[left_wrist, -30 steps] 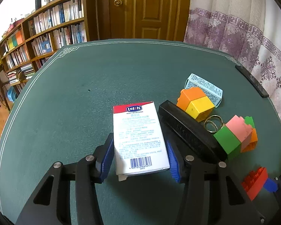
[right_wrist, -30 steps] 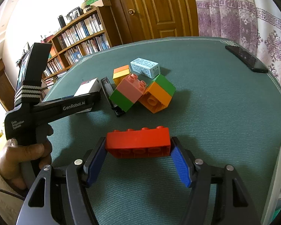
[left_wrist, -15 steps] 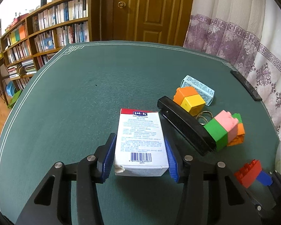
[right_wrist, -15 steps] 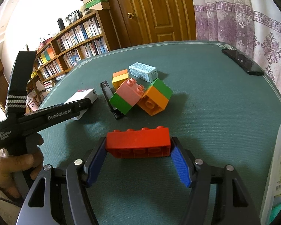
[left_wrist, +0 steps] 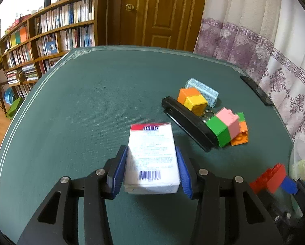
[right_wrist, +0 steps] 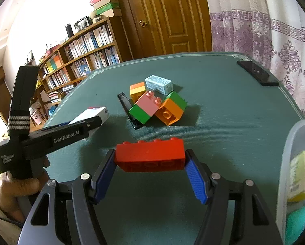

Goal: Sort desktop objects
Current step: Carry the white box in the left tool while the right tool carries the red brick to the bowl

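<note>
Left gripper clamps the white box, now lifted off the green table and farther from the black stapler than before. Right gripper still clasps the red brick, raised beside the plastic bin.

Left wrist view: low over the green felt surface, close behind the left tool, facing the wooden door and the tall wooden bookshelf. Right wrist view: set further right, close behind the right tool, facing the same door, angled leftward. Shared: pile of coloured plastic building blocks, long red studded brick, white cardboard box with barcode
</note>
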Demonstrator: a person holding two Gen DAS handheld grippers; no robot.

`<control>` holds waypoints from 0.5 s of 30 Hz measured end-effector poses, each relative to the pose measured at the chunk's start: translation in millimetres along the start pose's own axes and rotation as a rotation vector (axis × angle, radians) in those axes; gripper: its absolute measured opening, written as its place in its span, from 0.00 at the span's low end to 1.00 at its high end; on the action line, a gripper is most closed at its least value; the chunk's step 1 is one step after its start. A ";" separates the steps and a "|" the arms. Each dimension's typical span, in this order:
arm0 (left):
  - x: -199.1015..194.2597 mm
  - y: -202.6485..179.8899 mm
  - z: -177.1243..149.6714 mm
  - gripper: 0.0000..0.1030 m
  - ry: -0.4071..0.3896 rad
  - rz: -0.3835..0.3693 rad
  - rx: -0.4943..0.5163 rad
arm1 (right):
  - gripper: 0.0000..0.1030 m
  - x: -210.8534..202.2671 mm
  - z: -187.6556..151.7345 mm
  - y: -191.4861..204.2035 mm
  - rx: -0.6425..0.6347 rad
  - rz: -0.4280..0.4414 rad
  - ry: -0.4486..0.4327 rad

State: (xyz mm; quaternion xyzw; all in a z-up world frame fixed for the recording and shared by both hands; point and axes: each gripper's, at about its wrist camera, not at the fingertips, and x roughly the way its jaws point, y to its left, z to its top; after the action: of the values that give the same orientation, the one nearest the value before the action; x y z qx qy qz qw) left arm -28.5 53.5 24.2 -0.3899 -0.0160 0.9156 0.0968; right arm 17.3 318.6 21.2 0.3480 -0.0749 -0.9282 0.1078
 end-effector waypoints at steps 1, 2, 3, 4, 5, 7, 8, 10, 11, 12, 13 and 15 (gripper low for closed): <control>-2.9 -0.9 -1.2 0.49 -0.005 -0.005 0.001 | 0.69 -3.1 0.2 -0.4 0.001 -0.002 -0.005; -4.9 -1.7 -1.8 0.49 -0.006 -0.006 0.004 | 0.69 -5.3 0.5 -0.7 0.003 -0.004 -0.010; -7.0 -3.0 -2.4 0.49 -0.008 -0.007 0.007 | 0.69 -8.9 0.9 -1.6 0.005 -0.006 -0.017; -8.9 -4.1 -3.1 0.49 -0.011 -0.010 0.010 | 0.69 -10.8 1.0 -1.5 0.006 -0.008 -0.021; -10.6 -5.2 -3.9 0.49 -0.012 -0.013 0.013 | 0.69 -12.9 1.1 -1.9 0.006 -0.010 -0.025; -12.7 -6.8 -5.4 0.49 -0.013 -0.015 0.017 | 0.69 -17.3 0.6 -3.5 0.010 -0.016 -0.032; -13.7 -7.7 -6.2 0.49 -0.013 -0.017 0.019 | 0.69 -18.7 -0.1 -4.0 0.012 -0.018 -0.033; -16.5 -9.5 -7.8 0.49 -0.013 -0.019 0.024 | 0.69 -22.3 -1.1 -5.7 0.017 -0.022 -0.037; -18.3 -10.6 -8.6 0.49 -0.015 -0.021 0.027 | 0.69 -24.1 -1.8 -6.4 0.018 -0.023 -0.040; -19.7 -12.0 -9.1 0.49 -0.017 -0.023 0.030 | 0.69 -26.1 -2.2 -7.1 0.020 -0.025 -0.042; -21.7 -13.5 -9.4 0.48 -0.020 -0.025 0.033 | 0.69 -28.6 -2.5 -8.1 0.023 -0.027 -0.046; -25.4 -17.2 -9.0 0.48 -0.027 -0.031 0.040 | 0.69 -33.5 -2.9 -10.0 0.028 -0.031 -0.054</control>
State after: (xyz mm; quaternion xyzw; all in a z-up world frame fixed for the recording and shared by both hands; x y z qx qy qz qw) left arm -2.0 65.1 37.8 -0.3751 -0.0052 0.9194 0.1184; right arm 42.4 336.5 38.0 0.3256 -0.0853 -0.9377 0.0863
